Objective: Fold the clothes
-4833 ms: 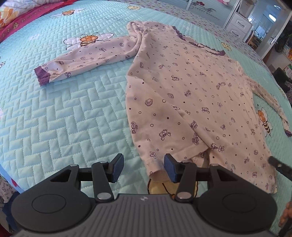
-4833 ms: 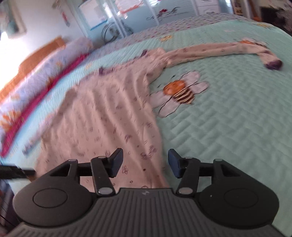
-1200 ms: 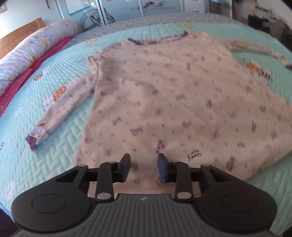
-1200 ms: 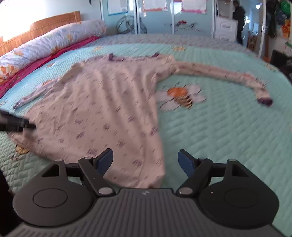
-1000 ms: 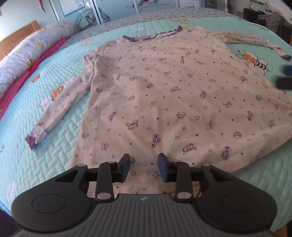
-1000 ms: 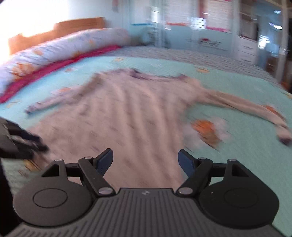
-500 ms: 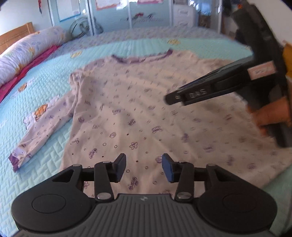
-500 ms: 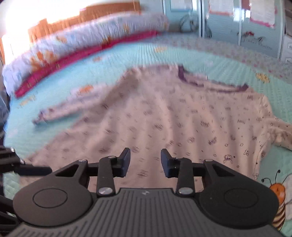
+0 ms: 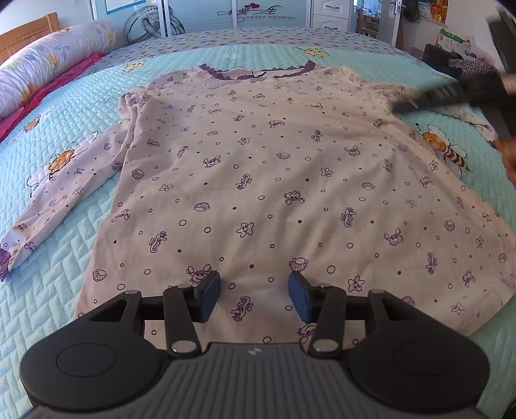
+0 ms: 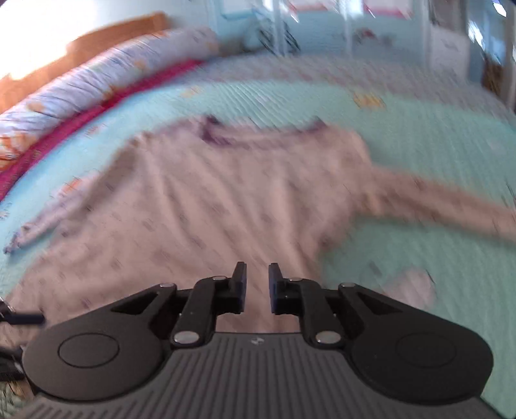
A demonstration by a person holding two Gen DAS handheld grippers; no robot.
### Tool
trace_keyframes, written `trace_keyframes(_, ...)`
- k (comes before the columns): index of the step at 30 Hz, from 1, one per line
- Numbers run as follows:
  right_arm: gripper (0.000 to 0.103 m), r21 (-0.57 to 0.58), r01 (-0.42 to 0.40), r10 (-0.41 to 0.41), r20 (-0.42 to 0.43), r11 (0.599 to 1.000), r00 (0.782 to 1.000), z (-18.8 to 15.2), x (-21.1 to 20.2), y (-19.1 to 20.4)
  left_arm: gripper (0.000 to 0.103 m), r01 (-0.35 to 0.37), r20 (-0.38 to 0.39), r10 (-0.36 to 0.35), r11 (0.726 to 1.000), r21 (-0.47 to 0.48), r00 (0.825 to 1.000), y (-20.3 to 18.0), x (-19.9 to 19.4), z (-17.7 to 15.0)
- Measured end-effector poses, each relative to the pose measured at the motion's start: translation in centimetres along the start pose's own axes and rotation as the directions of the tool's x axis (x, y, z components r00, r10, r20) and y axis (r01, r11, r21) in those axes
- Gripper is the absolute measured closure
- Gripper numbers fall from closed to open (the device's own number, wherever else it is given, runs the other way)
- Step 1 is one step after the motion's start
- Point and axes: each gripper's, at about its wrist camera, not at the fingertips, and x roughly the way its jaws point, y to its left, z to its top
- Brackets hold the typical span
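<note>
Swung right since half-second back: right gripper [image 9: 400,108], blurred. Left wrist: left gripper [image 9: 254,296] just widened, empty, above near hem of pyjama top [image 9: 274,180], flat on teal quilt [image 9: 48,290]; far wardrobe [image 9: 258,13] reads "SWEET WEDDING". Right wrist: blurred, jaws just narrowed, slim gap, empty.

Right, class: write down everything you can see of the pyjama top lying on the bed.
The pyjama top is pale pink, soft-looking cloth printed with small purple sea creatures, dots and rings. It has a purple scalloped neckline and long sleeves; the one cuff that shows is purple. It lies spread out flat, neckline away from the cameras and hem nearest them, on a turquoise quilted bedspread, a sleeve stretched out to each side. Neither gripper holds it: both hang over it with nothing between their fingers.
</note>
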Motion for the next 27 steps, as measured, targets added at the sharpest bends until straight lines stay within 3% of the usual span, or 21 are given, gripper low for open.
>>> trace_keyframes(2,0.073,-0.060,-0.012,0.013,0.000,0.998,1.000,1.6,2.2,1.2,0.053,0.001,-0.004,-0.001,1.000,0.004,1.000,0.0,0.0,0.0)
trace_keyframes(4,0.072,-0.119,-0.019,0.011,-0.069,0.993,0.998,2.1,5.1,1.2,0.052,0.006,-0.009,-0.006,1.000,0.000,1.000,0.1,0.0,0.1)
trace_keyframes(6,0.073,-0.140,0.054,-0.074,-0.141,0.989,0.987,1.9,7.7,-0.9,0.052,0.014,-0.011,-0.014,1.000,-0.005,1.000,0.3,0.1,0.1)
trace_keyframes(7,0.084,-0.078,0.047,-0.056,-0.118,0.996,0.991,1.7,7.5,-3.0,0.052,0.018,-0.010,-0.018,1.000,-0.006,1.000,0.4,0.1,0.0)
trace_keyframes(8,0.103,-0.020,0.044,-0.046,-0.097,0.999,0.994,1.6,7.2,-5.0,0.051,0.021,-0.008,-0.021,1.000,-0.005,1.000,0.4,0.1,0.0)
trace_keyframes(11,0.103,0.070,0.153,-0.148,-0.077,0.986,0.986,2.3,5.8,-7.2,0.051,0.020,-0.007,-0.020,1.000,0.006,1.000,0.4,0.1,0.0)
trace_keyframes(12,0.094,0.104,0.176,-0.169,-0.069,0.979,0.983,2.6,5.2,-7.8,0.051,0.021,-0.008,-0.021,1.000,0.005,1.000,0.5,0.1,0.1)
trace_keyframes(15,0.078,0.188,-0.018,0.019,-0.003,0.982,1.000,2.7,3.9,-7.5,0.051,0.034,-0.013,-0.034,0.999,-0.016,0.999,0.7,0.0,0.3)
trace_keyframes(17,0.071,0.187,-0.068,0.071,-0.009,0.980,0.997,2.8,4.7,-6.8,0.051,0.040,-0.011,-0.040,0.999,-0.027,0.999,0.8,-0.1,0.7)
trace_keyframes(19,0.068,0.139,0.000,0.007,-0.048,0.990,0.999,2.3,5.9,-7.4,0.051,0.042,0.007,-0.041,0.999,-0.015,0.999,0.6,-0.5,1.1)
trace_keyframes(20,0.077,0.115,0.034,-0.026,-0.066,0.993,0.997,2.1,6.5,-7.7,0.051,0.040,0.019,-0.040,0.999,-0.005,0.999,0.3,-0.7,1.4)
trace_keyframes(21,0.095,0.093,0.069,-0.062,-0.080,0.993,0.995,1.9,7.0,-8.0,0.051,0.042,0.031,-0.042,0.999,0.005,0.999,0.0,-1.0,1.8)
trace_keyframes(23,0.096,0.108,0.161,-0.156,-0.060,0.981,0.986,1.8,6.2,-8.8,0.051,0.067,0.045,-0.067,0.998,0.013,0.997,-0.7,-1.1,2.8)
trace_keyframes(24,0.096,0.160,0.169,-0.163,-0.047,0.973,0.985,1.9,5.6,-9.8,0.051,0.083,0.041,-0.083,0.997,0.006,0.996,-1.1,-0.9,3.5)
trace_keyframes(27,0.069,0.200,0.244,-0.251,0.010,0.949,0.968,2.5,3.6,-11.5,0.049,0.118,0.012,-0.117,0.992,-0.034,0.993,-2.5,0.7,5.7)
